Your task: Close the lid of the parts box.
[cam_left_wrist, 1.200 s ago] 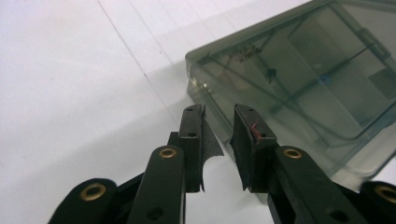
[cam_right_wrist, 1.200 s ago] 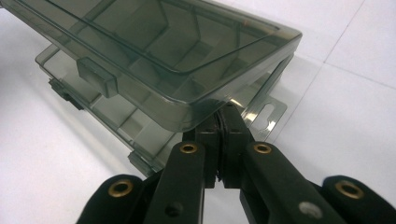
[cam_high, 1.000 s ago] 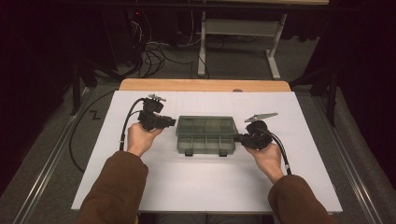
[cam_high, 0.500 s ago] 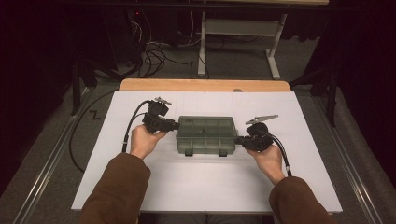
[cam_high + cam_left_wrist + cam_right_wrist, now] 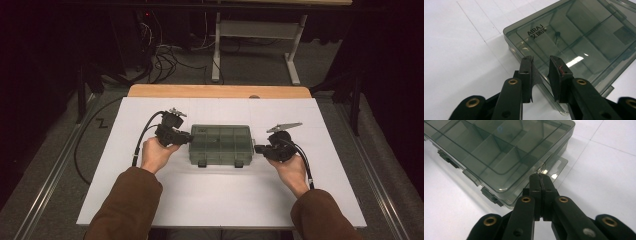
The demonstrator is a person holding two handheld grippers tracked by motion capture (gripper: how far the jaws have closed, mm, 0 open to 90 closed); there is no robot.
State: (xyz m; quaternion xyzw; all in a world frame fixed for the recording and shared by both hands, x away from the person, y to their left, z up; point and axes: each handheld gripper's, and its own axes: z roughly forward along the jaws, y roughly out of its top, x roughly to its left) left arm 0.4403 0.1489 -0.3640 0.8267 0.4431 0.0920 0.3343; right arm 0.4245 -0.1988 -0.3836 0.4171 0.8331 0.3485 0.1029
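Note:
A smoky clear compartment box point(image 5: 220, 145) lies shut in the middle of the white table top point(image 5: 225, 200). My left gripper point(image 5: 189, 140) is at the box's left end. In the left gripper view its jaws point(image 5: 541, 60) stand apart over the edge of the box point(image 5: 579, 32); they have just been closing, and the pads are not seen pressing on it. My right gripper point(image 5: 256, 149) is at the right end. Its jaws point(image 5: 540, 176) are shut together, tips at the clear hang tab point(image 5: 560, 166) of the box point(image 5: 486, 152).
Two latches point(image 5: 201, 163) sit on the box's near side. A wooden strip point(image 5: 220, 91) runs along the table's far edge. Beyond it, cables point(image 5: 165, 55) lie on the floor beside a white frame leg point(image 5: 216, 45). Each gripper trails a black cable.
The left gripper has edged a little closer to the box's left end. The right gripper and the box have kept still.

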